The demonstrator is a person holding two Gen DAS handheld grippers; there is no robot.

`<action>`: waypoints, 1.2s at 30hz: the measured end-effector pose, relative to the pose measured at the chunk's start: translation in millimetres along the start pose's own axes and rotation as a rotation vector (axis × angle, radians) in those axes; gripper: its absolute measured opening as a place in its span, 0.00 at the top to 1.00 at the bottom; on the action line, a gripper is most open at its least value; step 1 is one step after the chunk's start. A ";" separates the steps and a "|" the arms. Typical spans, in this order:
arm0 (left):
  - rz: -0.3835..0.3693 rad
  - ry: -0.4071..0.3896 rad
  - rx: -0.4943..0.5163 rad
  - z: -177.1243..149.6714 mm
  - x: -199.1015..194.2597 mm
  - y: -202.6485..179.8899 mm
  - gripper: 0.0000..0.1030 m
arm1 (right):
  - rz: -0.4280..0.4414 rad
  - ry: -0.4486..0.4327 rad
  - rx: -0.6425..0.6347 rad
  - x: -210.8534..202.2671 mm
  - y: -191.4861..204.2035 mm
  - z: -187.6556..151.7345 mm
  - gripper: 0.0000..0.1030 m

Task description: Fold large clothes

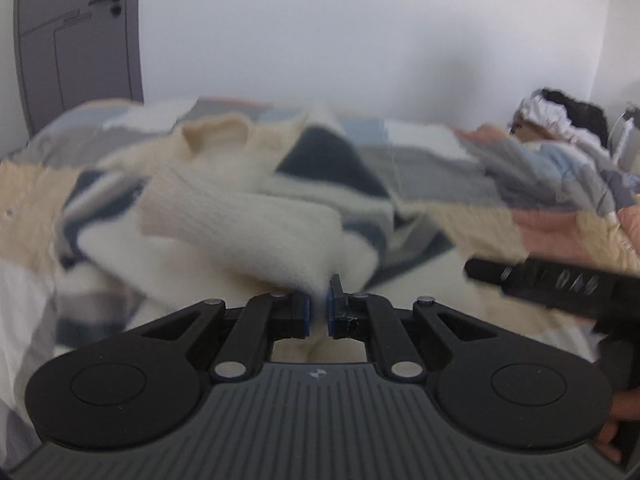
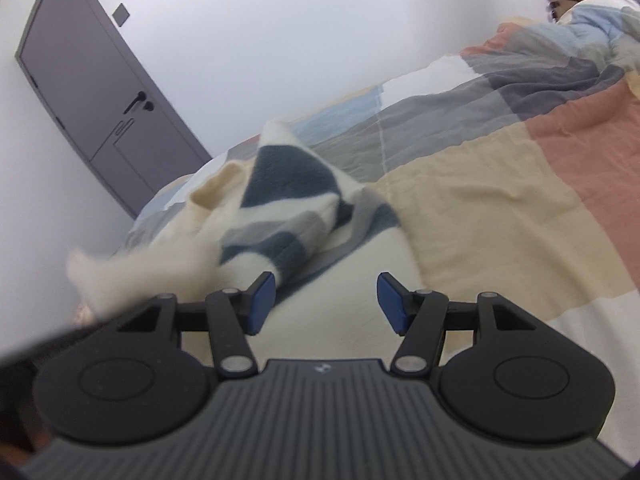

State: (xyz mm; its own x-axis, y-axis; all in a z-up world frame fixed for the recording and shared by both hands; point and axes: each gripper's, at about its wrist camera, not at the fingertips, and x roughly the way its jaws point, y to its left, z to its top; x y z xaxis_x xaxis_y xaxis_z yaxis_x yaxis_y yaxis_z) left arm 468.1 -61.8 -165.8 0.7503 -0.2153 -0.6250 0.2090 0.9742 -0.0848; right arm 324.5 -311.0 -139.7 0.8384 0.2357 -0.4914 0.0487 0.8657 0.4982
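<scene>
Patchwork quilt in beige, salmon and grey (image 2: pixel 500 184) spread over the bed, grey door (image 2: pixel 100 100) behind. Left claw (image 1: pixel 318 308) pressed nearly together, pinching the cream knit sweater with navy and grey stripes (image 1: pixel 248 224), blurred. Right claw (image 2: pixel 326 300) spread wide, hovering above the sweater's pale body.

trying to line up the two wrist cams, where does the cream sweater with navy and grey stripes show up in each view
Left wrist: the cream knit sweater with navy and grey stripes fills the centre and left, its cuff end pinched between the nearly closed left gripper.
Right wrist: the sweater lies centre-left, just ahead of the open right gripper.
Shared landmark: the grey door, upper left in both.
</scene>
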 end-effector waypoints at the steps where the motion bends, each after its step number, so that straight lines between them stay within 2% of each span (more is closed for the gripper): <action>1: -0.005 0.016 0.001 -12.8 1.0 -1.2 0.91 | -0.004 -0.005 -0.010 0.1 1.9 -0.1 0.42; 4: -0.025 0.038 -0.008 -19.1 4.4 3.2 0.90 | -0.015 -0.015 -0.047 1.7 7.0 -1.4 0.42; 5: -0.036 0.044 -0.025 -19.8 -6.8 4.6 0.89 | -0.015 -0.013 -0.054 2.9 8.4 -1.9 0.42; 6: -0.045 0.049 -0.048 -19.0 -12.3 8.4 0.85 | -0.013 -0.008 -0.055 4.2 8.8 -2.5 0.42; 8: -0.083 0.070 -0.095 -18.7 -23.8 16.2 0.53 | -0.006 0.004 -0.050 7.2 9.2 -3.5 0.42; 10: -0.110 0.060 -0.132 -22.1 -47.5 21.1 0.41 | 0.001 0.007 -0.060 8.7 11.5 -4.5 0.42; 15: -0.108 0.010 -0.214 -41.1 -102.6 44.8 0.40 | 0.040 -0.002 -0.129 6.7 28.2 -12.0 0.42; 19: -0.079 0.059 -0.306 -62.4 -126.8 75.9 0.40 | 0.114 -0.001 -0.207 3.2 50.2 -17.6 0.42; 23: -0.031 0.080 -0.298 -82.6 -126.6 92.2 0.42 | 0.185 -0.003 -0.288 1.3 79.7 -24.9 0.42; 27: -0.017 0.103 -0.268 -95.6 -110.0 100.8 0.43 | 0.252 -0.003 -0.378 2.1 104.9 -39.1 0.42; 28: -0.025 0.112 -0.280 -98.9 -105.3 104.1 0.43 | 0.266 0.001 -0.398 4.2 110.1 -42.0 0.42; 30: -0.045 0.120 -0.282 -103.2 -99.3 109.7 0.43 | 0.301 0.016 -0.438 12.6 120.7 -45.0 0.32; 36: -0.107 0.081 -0.267 -109.0 -107.2 120.6 0.43 | 0.345 0.052 -0.501 37.4 139.9 -55.6 0.30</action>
State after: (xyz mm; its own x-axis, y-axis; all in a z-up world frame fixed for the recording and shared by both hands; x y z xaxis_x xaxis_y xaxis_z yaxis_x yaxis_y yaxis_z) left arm 344.5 86.1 -193.7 0.6782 -0.3222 -0.6605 0.1039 0.9317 -0.3479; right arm 332.5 -156.5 -128.2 0.7322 0.5496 -0.4022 -0.4928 0.8352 0.2441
